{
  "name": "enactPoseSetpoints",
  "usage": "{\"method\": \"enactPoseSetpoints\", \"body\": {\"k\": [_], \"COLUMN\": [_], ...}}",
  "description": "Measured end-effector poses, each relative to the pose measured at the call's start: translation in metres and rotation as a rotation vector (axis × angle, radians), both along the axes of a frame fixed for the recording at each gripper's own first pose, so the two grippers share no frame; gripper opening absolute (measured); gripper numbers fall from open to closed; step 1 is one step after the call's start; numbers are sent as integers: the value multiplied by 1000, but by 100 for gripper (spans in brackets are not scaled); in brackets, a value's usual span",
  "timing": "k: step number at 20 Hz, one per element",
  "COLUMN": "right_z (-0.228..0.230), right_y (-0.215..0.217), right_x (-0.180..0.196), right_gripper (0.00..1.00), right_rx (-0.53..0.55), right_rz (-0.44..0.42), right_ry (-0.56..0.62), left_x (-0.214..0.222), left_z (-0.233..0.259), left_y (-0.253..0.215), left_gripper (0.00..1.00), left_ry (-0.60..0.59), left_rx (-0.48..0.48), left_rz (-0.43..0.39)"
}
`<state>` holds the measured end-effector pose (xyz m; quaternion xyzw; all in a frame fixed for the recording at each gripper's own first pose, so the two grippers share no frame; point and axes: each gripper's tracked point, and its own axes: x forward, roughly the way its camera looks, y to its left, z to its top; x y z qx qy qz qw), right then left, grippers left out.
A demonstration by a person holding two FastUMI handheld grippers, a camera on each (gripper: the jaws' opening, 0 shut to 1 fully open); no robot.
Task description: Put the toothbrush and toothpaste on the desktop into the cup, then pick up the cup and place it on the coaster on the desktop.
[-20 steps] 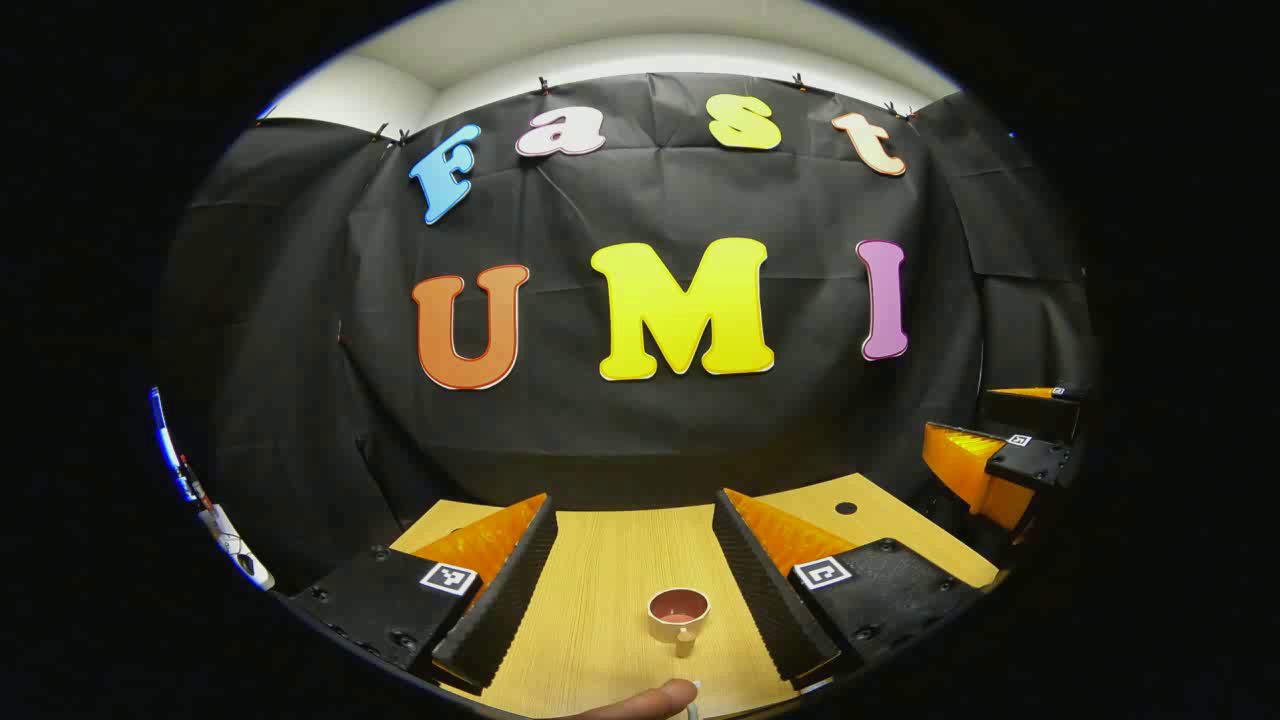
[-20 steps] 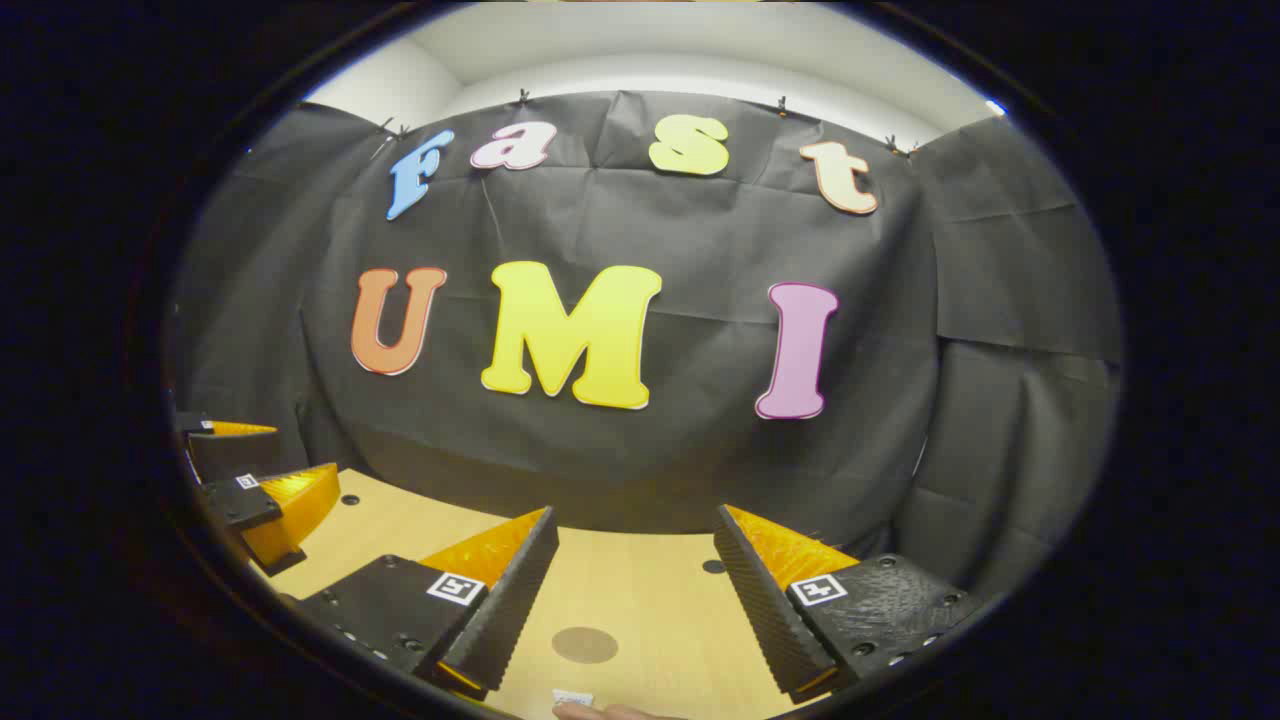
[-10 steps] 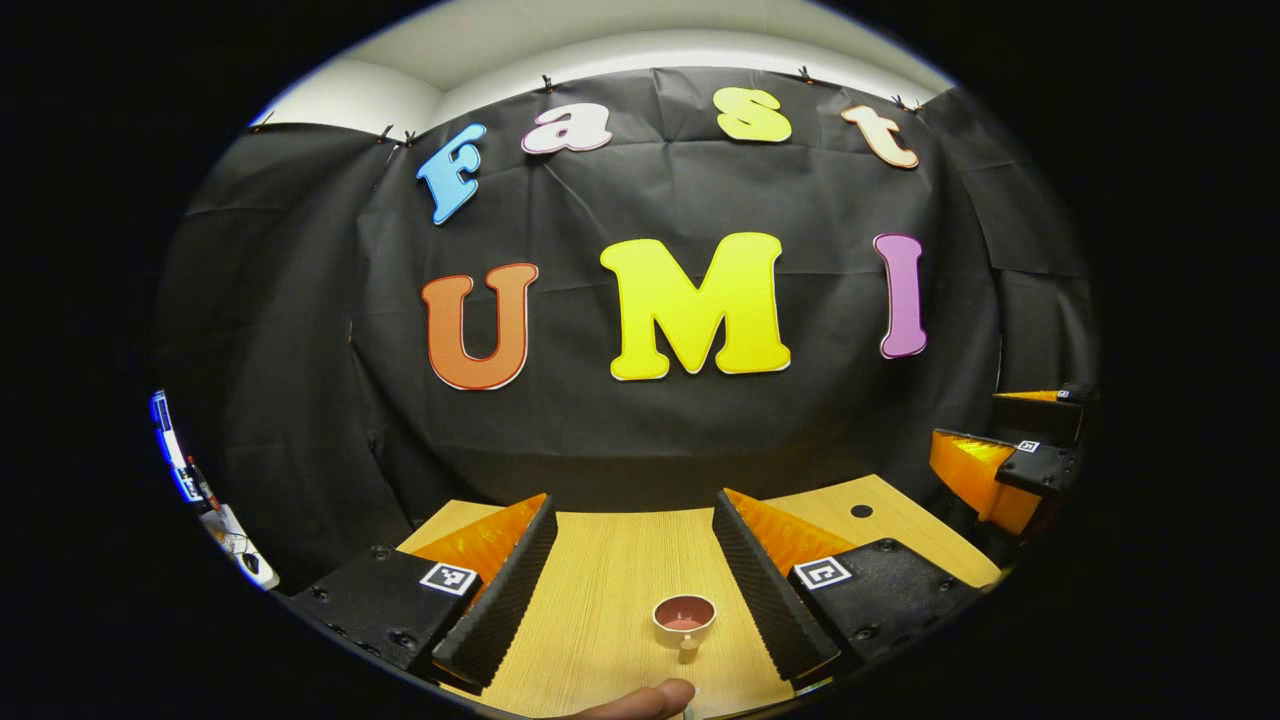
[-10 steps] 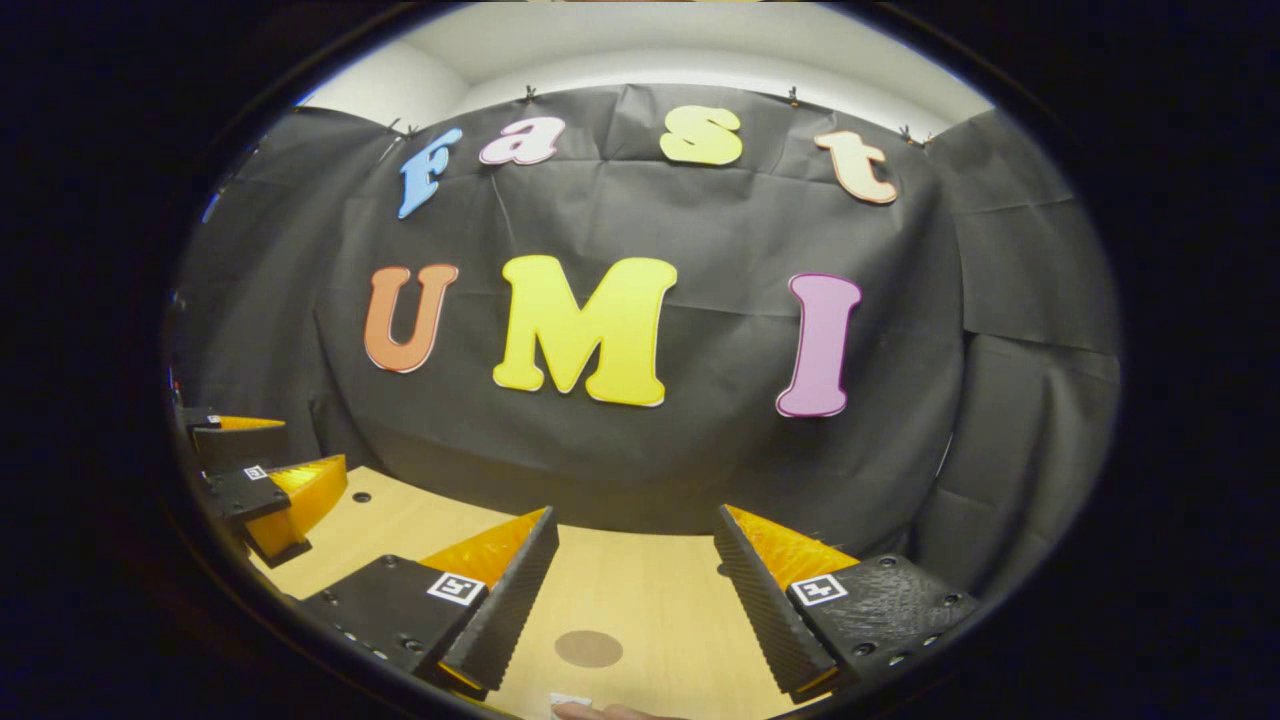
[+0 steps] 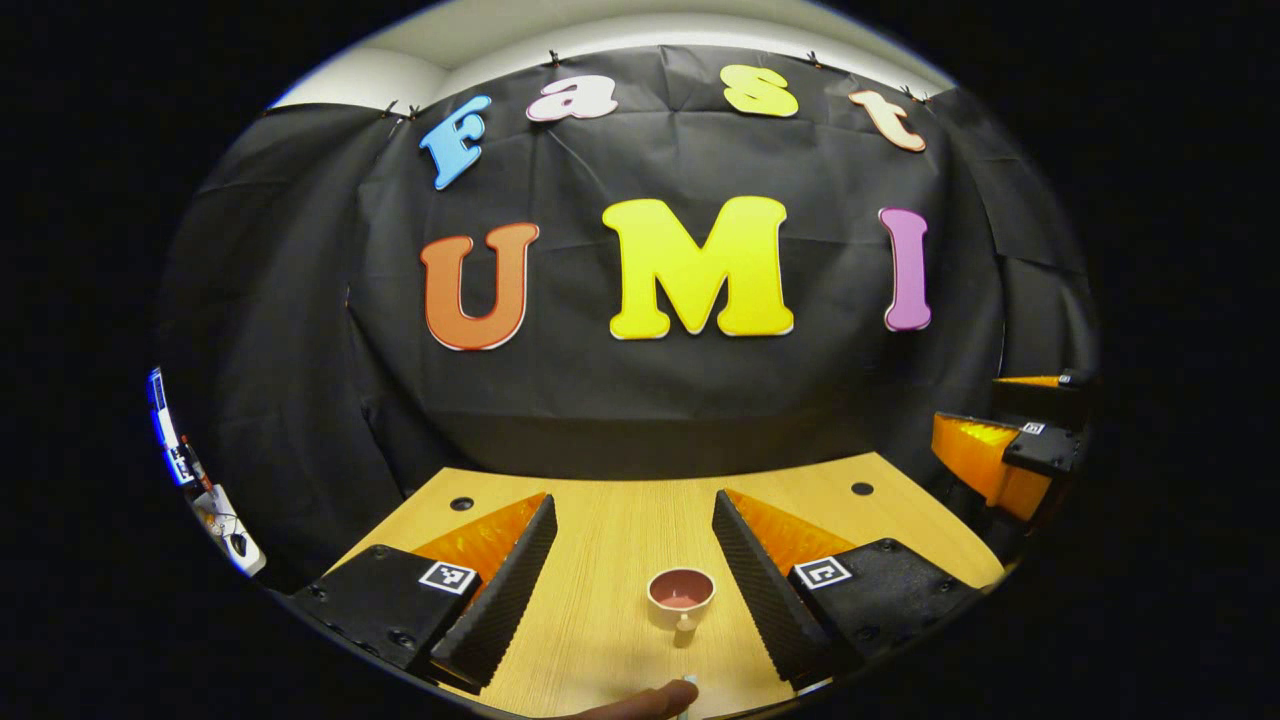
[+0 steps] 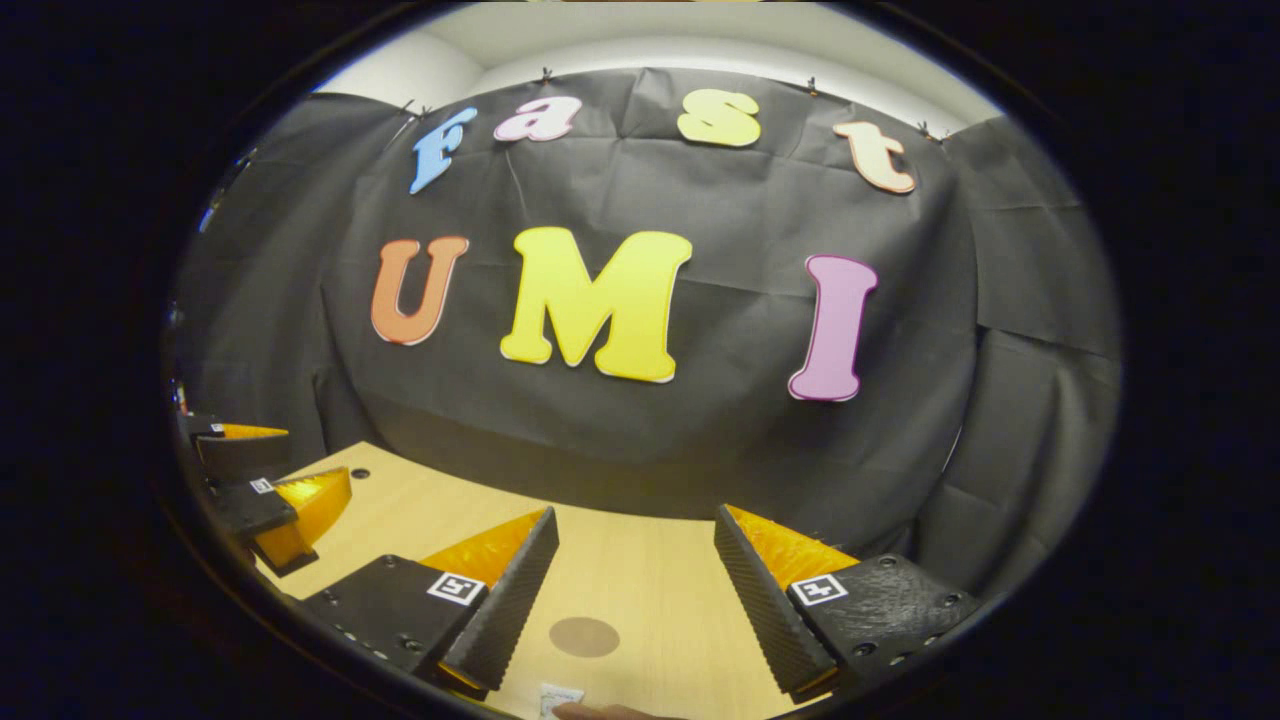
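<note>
A small cream cup (image 5: 680, 597) with a reddish inside stands upright on the wooden desktop (image 5: 610, 560), its handle toward me. It sits between the fingers of my left gripper (image 5: 634, 585), which is open and above the desk, nearer the right finger. A fingertip (image 5: 650, 702) and a pale object's tip show at the bottom edge. In the right gripper view a round brown coaster (image 6: 584, 637) lies flat on the desk between the fingers of my open right gripper (image 6: 634, 590). A small white item (image 6: 560, 697) and a fingertip lie at the bottom edge.
The other gripper (image 5: 1010, 455) hangs at the far right of the left gripper view, and the other one (image 6: 270, 500) at the far left of the right gripper view. Small dark holes (image 5: 861, 489) mark the desk's back corners. Black cloth closes the back.
Both views have tipped downward, so more of the desk shows and the wall has risen. The cup and coaster keep their places on the desk. Both grippers stay open.
</note>
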<state>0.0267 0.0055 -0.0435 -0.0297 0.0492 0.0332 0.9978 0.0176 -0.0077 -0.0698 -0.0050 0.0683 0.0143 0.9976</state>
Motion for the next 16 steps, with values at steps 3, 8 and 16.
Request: {"method": "enactPoseSetpoints", "body": {"k": [3, 8, 16], "right_z": [-29, -80, -181], "right_y": [5, 12, 10], "right_x": [-7, -21, -43], "right_gripper": [95, 98, 95], "right_rx": [-8, -35, -15], "right_rz": [6, 20, -2], "right_ry": [57, 173, 462], "left_x": [-6, -25, -88], "left_z": [-53, -147, -281], "left_y": [-5, -23, -52], "left_gripper": [99, 100, 99], "left_ry": [110, 316, 734], "left_rx": [6, -27, -95], "left_rz": [-17, -62, -113]}}
